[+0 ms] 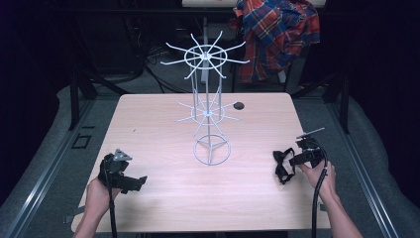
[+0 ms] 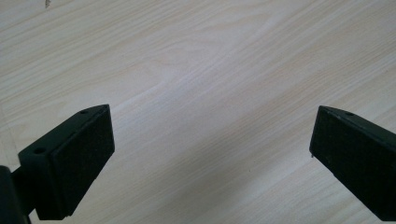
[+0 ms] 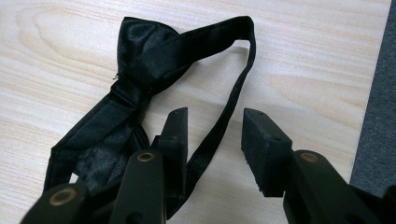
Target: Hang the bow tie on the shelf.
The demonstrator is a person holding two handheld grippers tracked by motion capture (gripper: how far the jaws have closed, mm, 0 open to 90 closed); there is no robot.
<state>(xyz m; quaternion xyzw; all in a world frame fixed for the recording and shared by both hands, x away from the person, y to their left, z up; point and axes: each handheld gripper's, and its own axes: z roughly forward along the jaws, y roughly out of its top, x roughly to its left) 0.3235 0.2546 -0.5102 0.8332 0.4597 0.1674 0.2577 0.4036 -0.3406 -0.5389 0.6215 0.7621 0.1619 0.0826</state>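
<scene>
My right gripper (image 3: 214,135) sits low over the black satin bow tie (image 3: 140,60), which lies flat on the pale wood-grain table (image 1: 163,198) near its right edge. In the right gripper view the tie's knot and wings spread up and to the left of the jaws, while its thin black neck strap (image 3: 233,93) loops round from the top and runs down between them. The strap lies close against the left jaw; a clear gap separates it from the right one, so I read the jaws as partly closed around the strap but not pressing it.

The grey floor strip beyond the table edge shows just right of that jaw, so room is tight on that side. Toward the table's middle the wood is bare up to the white wire display stand with spoked hook rings (image 1: 209,99), well apart from the tie.

My left gripper (image 1: 141,181) rests near the front left corner, its jaws wide apart over bare wood, holding nothing.
</scene>
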